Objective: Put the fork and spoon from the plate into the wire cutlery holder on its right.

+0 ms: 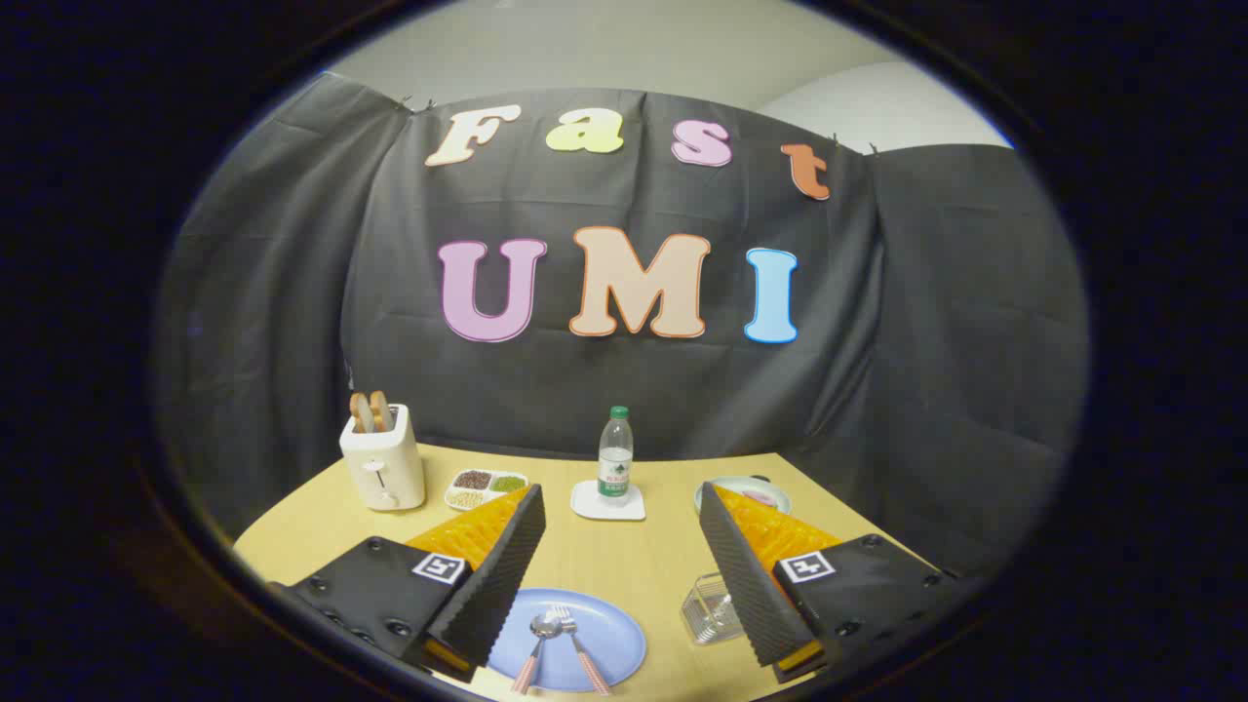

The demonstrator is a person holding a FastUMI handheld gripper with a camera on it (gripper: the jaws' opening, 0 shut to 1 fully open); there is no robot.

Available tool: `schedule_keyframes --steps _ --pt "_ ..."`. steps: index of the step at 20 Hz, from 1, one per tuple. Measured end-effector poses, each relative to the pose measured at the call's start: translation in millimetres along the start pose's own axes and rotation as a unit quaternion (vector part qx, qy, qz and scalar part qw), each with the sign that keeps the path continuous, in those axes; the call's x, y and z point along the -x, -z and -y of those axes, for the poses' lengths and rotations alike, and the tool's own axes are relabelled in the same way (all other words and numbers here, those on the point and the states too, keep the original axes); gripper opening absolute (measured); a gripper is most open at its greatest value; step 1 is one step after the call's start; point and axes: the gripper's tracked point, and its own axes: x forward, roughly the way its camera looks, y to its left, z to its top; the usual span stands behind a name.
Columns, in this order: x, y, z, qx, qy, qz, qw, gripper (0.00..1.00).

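A light blue plate [609, 639] lies on the wooden table below and between my fingers. On it a spoon [538, 636] and a fork [575, 639] with pink striped handles cross each other, heads pointing away from me. A wire cutlery holder [710, 609] stands to the plate's right, partly hidden behind my right finger. My gripper [617, 570] hangs open above the table, its fingers wide apart with nothing between them.
A white toaster [383, 463] with two slices of bread stands at the far left. Beside it is a divided dish [485, 487] of grains. A water bottle [615, 456] stands on a white coaster [608, 502] at the centre back. A small plate [746, 492] sits far right.
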Motion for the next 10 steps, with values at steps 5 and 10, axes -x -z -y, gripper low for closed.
schedule_keyframes --steps 5,10 --pt "4 1 3 -0.025 0.009 -0.001 1.000 1.00" --pt "8 12 8 -0.024 0.024 -0.015 0.999 1.00"
